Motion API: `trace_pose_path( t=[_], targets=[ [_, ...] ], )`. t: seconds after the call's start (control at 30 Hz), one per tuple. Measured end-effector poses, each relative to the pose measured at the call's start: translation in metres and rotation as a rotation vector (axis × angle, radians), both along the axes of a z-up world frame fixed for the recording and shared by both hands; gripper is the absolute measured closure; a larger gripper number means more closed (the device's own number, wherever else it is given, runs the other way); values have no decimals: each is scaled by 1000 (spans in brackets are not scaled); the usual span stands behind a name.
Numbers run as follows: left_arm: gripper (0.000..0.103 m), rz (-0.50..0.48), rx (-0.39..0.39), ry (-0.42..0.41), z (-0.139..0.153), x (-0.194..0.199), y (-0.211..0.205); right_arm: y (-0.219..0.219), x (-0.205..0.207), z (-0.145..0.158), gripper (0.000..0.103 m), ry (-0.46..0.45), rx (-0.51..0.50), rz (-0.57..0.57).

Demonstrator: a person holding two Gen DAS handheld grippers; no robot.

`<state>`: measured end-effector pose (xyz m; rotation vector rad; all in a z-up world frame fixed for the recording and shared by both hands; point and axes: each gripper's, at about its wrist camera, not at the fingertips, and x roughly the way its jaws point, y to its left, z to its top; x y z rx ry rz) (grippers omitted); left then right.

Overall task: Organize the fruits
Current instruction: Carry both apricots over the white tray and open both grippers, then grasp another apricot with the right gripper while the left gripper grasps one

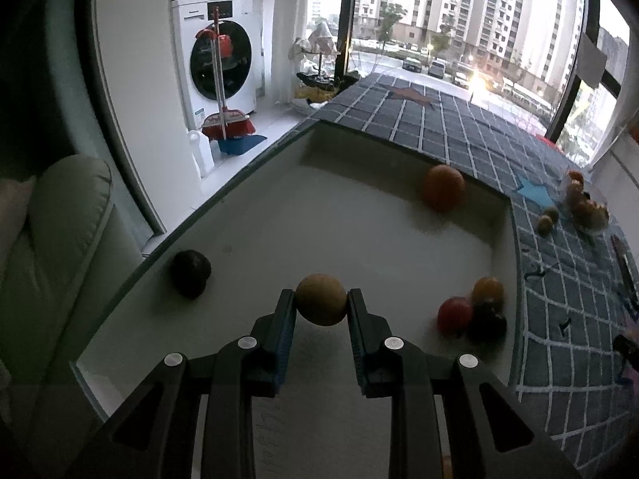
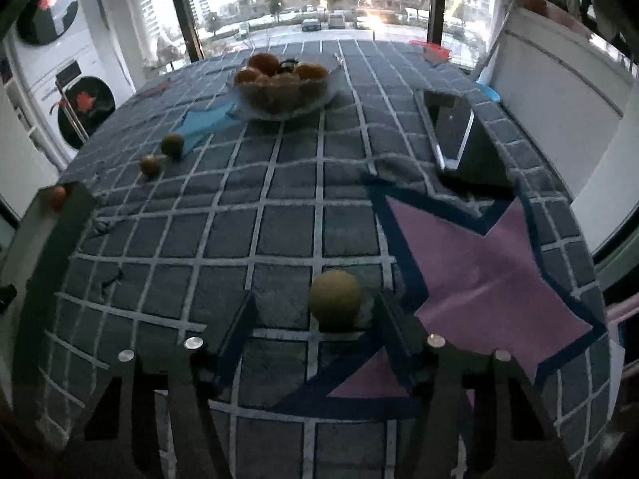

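In the left wrist view my left gripper (image 1: pixel 321 298) is shut on a round yellow-brown fruit (image 1: pixel 321 303), held over the white tray (image 1: pixel 319 219). In the tray lie a dark fruit (image 1: pixel 191 273), an orange (image 1: pixel 443 187) at the far wall, and a close cluster of a red fruit (image 1: pixel 454 314), a yellow-orange fruit (image 1: pixel 488 290) and a dark one (image 1: pixel 489 322). In the right wrist view my right gripper (image 2: pixel 315 306) is open low over the checked cloth. A yellow-green round fruit (image 2: pixel 334 299) rests on the cloth between its fingers, nearer the right finger, with a wide gap to the left one.
A glass bowl (image 2: pixel 247 109) full of fruit stands at the far side of the table, with two small fruits (image 2: pixel 172 145) (image 2: pixel 150 165) left of it. A clear flat container (image 2: pixel 451 127) lies at the right. Pink star (image 2: pixel 491 263) and blue star (image 2: pixel 203 123) patches mark the cloth.
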<state>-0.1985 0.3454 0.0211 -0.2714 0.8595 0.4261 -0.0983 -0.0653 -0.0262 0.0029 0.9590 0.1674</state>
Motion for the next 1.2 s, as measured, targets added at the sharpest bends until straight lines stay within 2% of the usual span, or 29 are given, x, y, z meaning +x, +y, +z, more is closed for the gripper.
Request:
trace_pose_path(
  t=[0.07, 0.2, 0.27, 0.5, 0.6, 0.67, 0.7, 0.73, 0.77, 0.8, 0.83, 0.9, 1.0, 1.1, 1.2],
  targets=[
    [76, -8, 7, 13, -1, 1, -2, 6, 0, 2, 74, -4, -26, 21],
    [76, -16, 28, 13, 0, 2, -4, 18, -3, 10, 75, -10, 11, 42],
    [76, -23, 36, 15, 0, 3, -6, 34, -6, 20, 75, -3, 68, 105],
    [76, -25, 19, 26, -2, 2, -3, 153, -3, 57, 75, 54, 267, 398],
    [75, -26, 11, 37, -3, 4, -3, 196, -15, 67, 75, 64, 299, 492],
    [75, -24, 9, 41, -4, 4, -2, 223, -21, 71, 75, 63, 286, 557],
    [71, -27, 6, 42, -4, 4, -3, 236, -22, 70, 74, 71, 270, 591],
    [40, -27, 4, 48, -4, 4, -3, 245, -23, 68, 64, 85, 248, 615],
    [22, -24, 7, 46, -2, 4, -2, 249, -23, 66, 54, 91, 226, 620],
    [5, -22, 21, 17, 4, 1, -4, 250, -23, 65, 34, 85, 209, 614],
    [1, -23, 47, -34, 11, -4, -7, 244, -22, 66, 26, 62, 203, 598],
    [1, -35, 95, -75, 18, -9, -13, 226, -14, 69, 26, 20, 197, 555],
    [1, -53, 93, -51, 18, -6, -17, 190, 15, 66, 26, 4, 174, 425],
    [1, -53, 91, -65, 23, -6, -22, 146, 53, 55, 26, 46, 187, 256],
    [1, -68, 100, -77, 28, -5, -32, 117, 84, 42, 26, 86, 209, 156]
  ],
)
